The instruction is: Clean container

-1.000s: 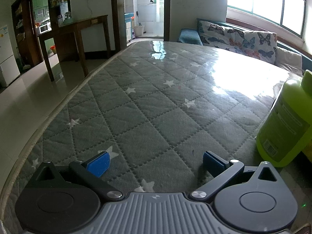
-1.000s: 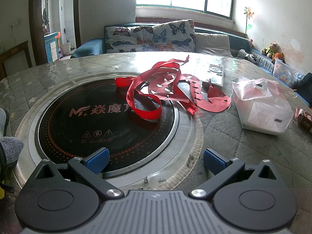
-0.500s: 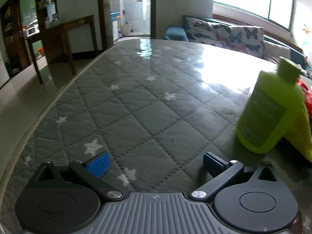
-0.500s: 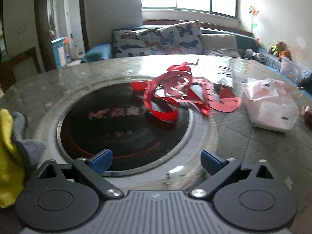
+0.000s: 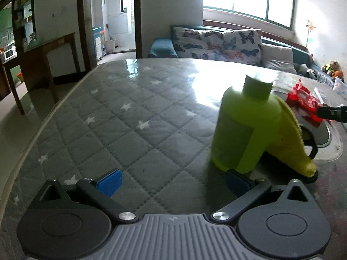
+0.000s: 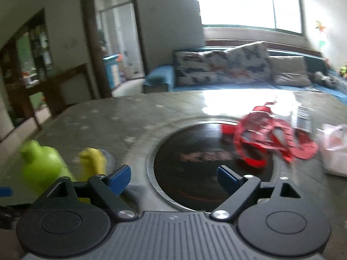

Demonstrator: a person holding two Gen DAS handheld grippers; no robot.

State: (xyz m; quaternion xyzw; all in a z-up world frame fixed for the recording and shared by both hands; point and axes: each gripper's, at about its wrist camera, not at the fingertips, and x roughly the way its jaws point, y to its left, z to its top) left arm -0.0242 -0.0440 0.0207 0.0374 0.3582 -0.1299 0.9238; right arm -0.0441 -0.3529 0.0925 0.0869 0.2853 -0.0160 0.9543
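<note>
The lime-green plastic bottle (image 5: 243,127) stands upright on the quilted bench (image 5: 134,117), against a yellow cloth (image 5: 290,143). Both left tongs (image 5: 171,181) and right tongs (image 6: 173,176) gape empty. It looks rigid, smooth, probably slippery; best gripped across the mid-body.

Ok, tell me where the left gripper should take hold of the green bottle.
Grip the green bottle across its wide lower body, coming in level from the near side. It stands upright just ahead of the open left gripper, and the yellow cloth leans on its far side.
</note>
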